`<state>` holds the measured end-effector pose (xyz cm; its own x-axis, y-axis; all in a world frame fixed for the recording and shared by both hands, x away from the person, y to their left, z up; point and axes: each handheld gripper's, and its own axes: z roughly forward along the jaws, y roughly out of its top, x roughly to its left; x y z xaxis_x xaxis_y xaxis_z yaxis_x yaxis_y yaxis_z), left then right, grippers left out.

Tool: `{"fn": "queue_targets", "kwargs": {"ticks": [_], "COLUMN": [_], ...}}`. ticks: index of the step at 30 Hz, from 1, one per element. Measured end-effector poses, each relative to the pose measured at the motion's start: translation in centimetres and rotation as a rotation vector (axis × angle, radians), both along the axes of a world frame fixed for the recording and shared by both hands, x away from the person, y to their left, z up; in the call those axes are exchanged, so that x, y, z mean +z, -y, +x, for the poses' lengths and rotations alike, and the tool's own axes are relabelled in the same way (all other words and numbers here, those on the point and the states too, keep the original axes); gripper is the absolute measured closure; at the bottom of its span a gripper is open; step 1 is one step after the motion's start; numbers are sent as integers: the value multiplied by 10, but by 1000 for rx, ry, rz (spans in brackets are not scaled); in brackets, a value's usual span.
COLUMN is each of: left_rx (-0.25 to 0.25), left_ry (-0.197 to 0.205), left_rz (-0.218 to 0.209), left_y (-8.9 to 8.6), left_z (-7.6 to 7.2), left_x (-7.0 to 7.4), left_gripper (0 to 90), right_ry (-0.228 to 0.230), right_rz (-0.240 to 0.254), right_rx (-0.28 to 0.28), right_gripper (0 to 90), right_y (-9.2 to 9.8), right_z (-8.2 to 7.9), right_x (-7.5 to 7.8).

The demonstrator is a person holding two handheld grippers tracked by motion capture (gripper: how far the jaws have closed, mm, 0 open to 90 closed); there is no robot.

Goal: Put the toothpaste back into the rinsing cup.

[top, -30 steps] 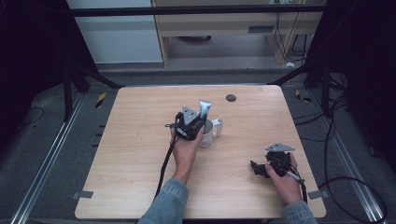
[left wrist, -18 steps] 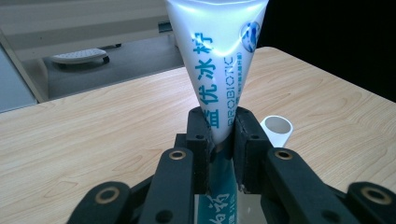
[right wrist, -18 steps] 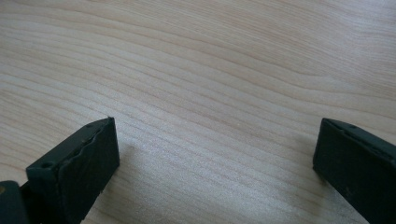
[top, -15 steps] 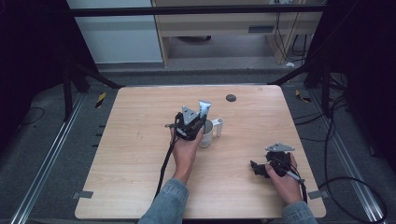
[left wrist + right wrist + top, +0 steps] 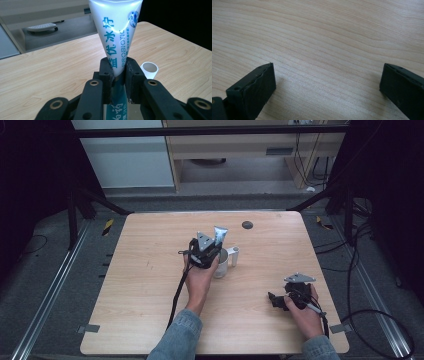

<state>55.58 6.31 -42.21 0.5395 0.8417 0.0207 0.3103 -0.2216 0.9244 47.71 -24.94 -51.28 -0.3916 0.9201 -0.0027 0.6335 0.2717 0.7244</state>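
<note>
One glossy, tapered toothpaste tube (image 5: 117, 37) pinched by left tool (image 5: 117, 75).

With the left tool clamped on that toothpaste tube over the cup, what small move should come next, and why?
Probably lower the left tool a little, so the toothpaste tube settles into the cup. The tube stands upright, pinched between the pads with its lower end pointing down at the cup. The right tool rests open over bare table.

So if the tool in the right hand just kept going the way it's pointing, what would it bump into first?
Probably the bare wooden table. The right tool has its jaws wide apart with nothing between them, and ahead lies plain tabletop; how steeply it tilts down is hard to judge.
</note>
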Motion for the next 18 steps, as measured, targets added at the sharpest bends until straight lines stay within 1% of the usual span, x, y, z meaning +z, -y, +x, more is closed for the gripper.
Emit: {"fn": "queue_targets", "kwargs": {"ticks": [4, 8, 9, 14, 18], "left_rx": [-2, 3, 4, 5, 6], "left_ry": [3, -4, -6, -7, 5], "left_rz": [4, 6, 12, 14, 14], "left_y": [1, 1, 1, 0, 1], "left_z": [0, 1, 1, 2, 0], "left_x": [0, 0, 1, 1, 2], "left_gripper": [771, 769, 767, 763, 750], "right_ry": [0, 0, 0, 0, 0], "right_rz": [0, 0, 0, 1, 0], "right_rx": [0, 0, 0, 0, 0], "right_gripper": [6, 6, 6, 6, 6], "right_y": [0, 0, 0, 0, 0], "right_z": [0, 0, 0, 0, 0], "right_x": [0, 0, 0, 0, 0]}}
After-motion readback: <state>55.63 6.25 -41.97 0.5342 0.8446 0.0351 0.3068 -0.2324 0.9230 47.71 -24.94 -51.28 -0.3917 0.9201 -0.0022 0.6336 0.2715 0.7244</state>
